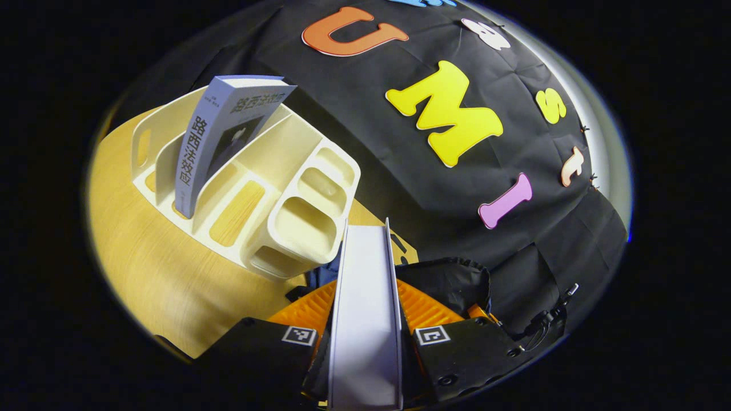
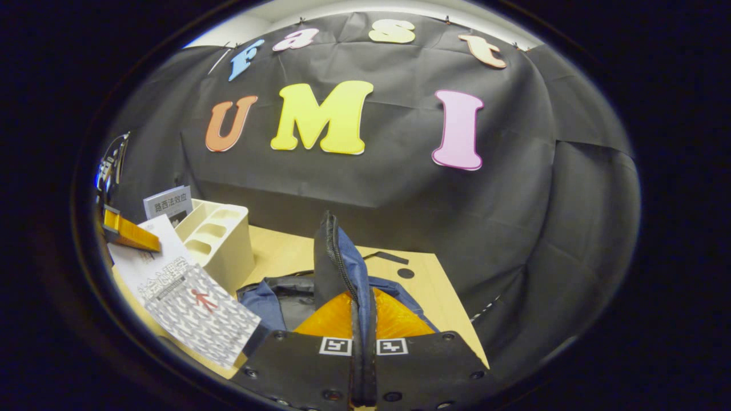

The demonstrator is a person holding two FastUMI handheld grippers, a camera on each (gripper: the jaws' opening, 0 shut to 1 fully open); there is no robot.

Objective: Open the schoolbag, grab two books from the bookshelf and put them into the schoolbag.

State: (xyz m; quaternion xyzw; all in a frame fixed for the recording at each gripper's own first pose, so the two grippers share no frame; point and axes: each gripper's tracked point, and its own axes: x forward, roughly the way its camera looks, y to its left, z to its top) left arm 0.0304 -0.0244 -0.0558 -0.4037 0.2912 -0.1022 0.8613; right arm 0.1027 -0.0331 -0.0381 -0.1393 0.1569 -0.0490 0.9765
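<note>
L hand-held gripper (image 1: pixel 365 308) clamps book (image 1: pixel 365 297) — R hand-held gripper (image 2: pixel 363 319) clamps schoolbag flap (image 2: pixel 337 257).

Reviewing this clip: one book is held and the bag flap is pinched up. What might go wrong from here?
1. The left gripper clamps the white book by one edge only; it may pivot or slip on the way over.
2. The right gripper holds the schoolbag by a thin flap; if that slips, the opening could close.
3. The second book leans in the bookshelf, which may tip or slide when it is pulled.
</note>
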